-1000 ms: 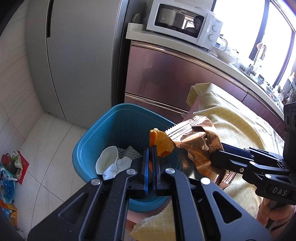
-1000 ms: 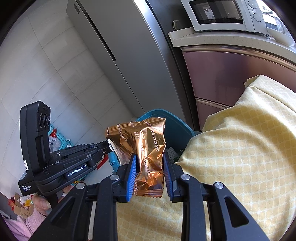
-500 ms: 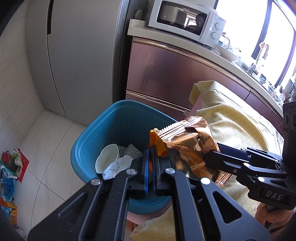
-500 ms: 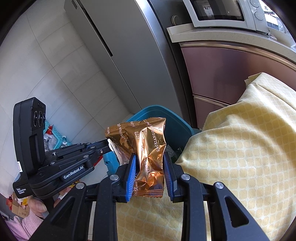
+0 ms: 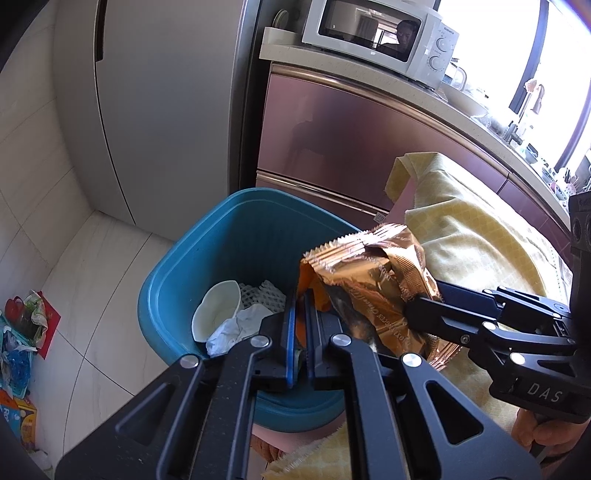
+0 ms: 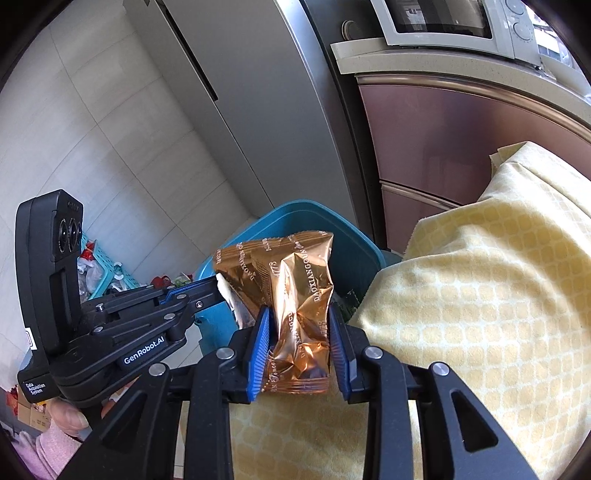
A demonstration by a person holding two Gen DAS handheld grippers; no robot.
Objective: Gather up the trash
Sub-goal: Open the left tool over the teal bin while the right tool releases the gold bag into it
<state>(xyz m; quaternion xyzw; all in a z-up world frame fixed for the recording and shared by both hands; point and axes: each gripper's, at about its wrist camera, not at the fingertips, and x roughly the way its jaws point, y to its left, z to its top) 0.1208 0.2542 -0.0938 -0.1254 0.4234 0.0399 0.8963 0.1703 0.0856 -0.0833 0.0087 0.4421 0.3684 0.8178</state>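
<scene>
A blue bin [image 5: 236, 236] stands on the floor beside the table and holds a white cup [image 5: 218, 310], crumpled tissue [image 5: 236, 328] and foam netting [image 5: 262, 291]. My left gripper [image 5: 300, 295] hangs over the bin's near rim, shut on a piece of orange peel [image 5: 308, 280]. My right gripper [image 6: 300, 317] holds a crinkled copper foil wrapper [image 6: 299, 295] upright between its blue pads. Its jaws are opening, with the pads still against the wrapper's sides. In the left wrist view the wrapper [image 5: 369, 280] hangs over the bin's right edge, touching the peel.
A yellow checked tablecloth [image 5: 461, 236] covers the table to the right of the bin. Behind the bin stand a grey fridge [image 5: 166, 92] and a brown cabinet [image 5: 332, 147] with a microwave [image 5: 373, 33]. Litter [image 5: 18, 332] lies on the floor at far left.
The right gripper has carried the wrapper leftward over the bin's rim, where it now covers most of the peel. Its pads stand slightly wider apart. The left gripper has kept still.
</scene>
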